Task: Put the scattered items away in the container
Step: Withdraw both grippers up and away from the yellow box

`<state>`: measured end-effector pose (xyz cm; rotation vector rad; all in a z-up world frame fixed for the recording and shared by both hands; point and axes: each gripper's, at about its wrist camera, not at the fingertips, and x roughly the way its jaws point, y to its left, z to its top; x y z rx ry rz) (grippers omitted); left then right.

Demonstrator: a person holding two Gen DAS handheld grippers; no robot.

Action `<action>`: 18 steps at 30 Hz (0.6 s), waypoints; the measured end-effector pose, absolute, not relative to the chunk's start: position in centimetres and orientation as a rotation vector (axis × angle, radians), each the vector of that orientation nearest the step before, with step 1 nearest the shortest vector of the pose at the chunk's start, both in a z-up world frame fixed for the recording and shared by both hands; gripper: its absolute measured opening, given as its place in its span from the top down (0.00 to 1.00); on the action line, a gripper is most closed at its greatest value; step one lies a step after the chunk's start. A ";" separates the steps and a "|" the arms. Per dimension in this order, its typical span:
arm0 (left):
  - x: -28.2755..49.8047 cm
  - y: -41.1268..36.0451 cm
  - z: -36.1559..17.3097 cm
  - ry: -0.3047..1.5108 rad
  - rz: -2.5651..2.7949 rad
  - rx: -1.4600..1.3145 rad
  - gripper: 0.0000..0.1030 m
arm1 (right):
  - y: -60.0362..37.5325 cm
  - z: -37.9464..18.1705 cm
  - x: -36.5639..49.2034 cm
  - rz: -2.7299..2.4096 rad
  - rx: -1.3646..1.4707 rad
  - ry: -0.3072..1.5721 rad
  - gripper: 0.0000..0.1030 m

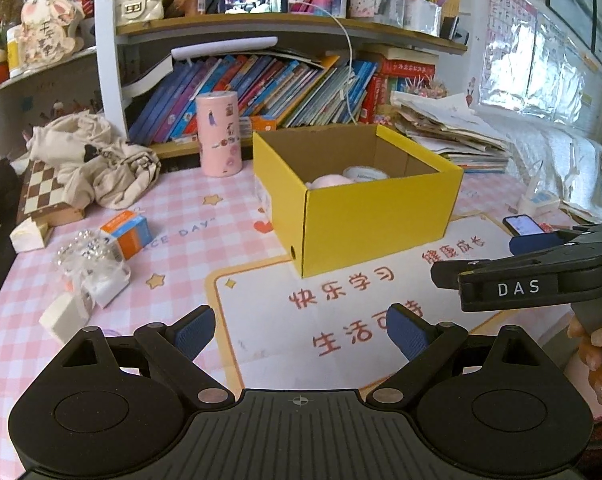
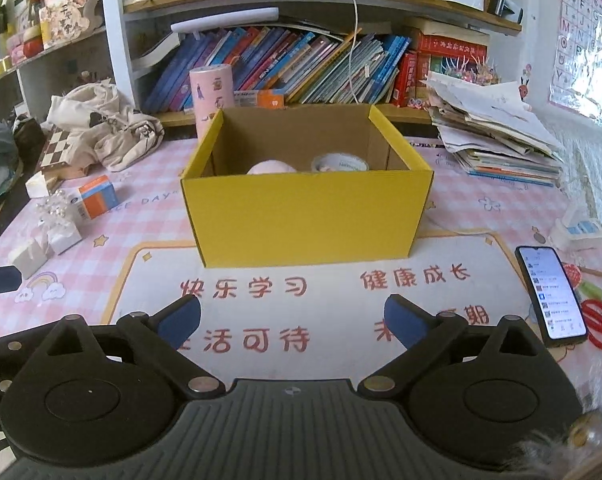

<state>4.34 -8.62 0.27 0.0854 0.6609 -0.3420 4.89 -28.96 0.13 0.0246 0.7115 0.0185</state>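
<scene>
An open yellow cardboard box (image 1: 357,220) (image 2: 305,216) stands on the pink checked desk. Inside it lie a pink soft item (image 2: 271,168) and a roll of tape (image 2: 340,163). My left gripper (image 1: 301,332) is open and empty, low over the white mat in front of the box. My right gripper (image 2: 293,318) is open and empty, facing the box's front wall; it also shows at the right of the left wrist view (image 1: 541,276). Scattered to the left are an orange and blue carton (image 1: 127,234) (image 2: 97,196), a clear sparkly item (image 1: 87,250) and small white boxes (image 1: 67,314) (image 2: 29,258).
A pink cylinder (image 1: 219,134) stands behind the box's left side. A crumpled cloth bag (image 1: 97,160) and a chessboard (image 1: 41,192) lie far left. A phone (image 2: 551,294) and red scissors (image 2: 599,322) lie right. A paper stack (image 2: 497,136) and bookshelf (image 2: 301,68) are behind.
</scene>
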 end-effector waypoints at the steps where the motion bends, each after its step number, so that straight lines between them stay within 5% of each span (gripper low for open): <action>1: 4.3 -8.5 0.2 0.665 -0.342 0.084 0.08 | -28.9 0.1 4.7 0.017 0.024 0.715 0.03; 18: 2.9 -7.6 -1.2 0.732 -0.340 0.076 0.08 | -27.7 -1.3 3.3 0.012 0.016 0.802 0.02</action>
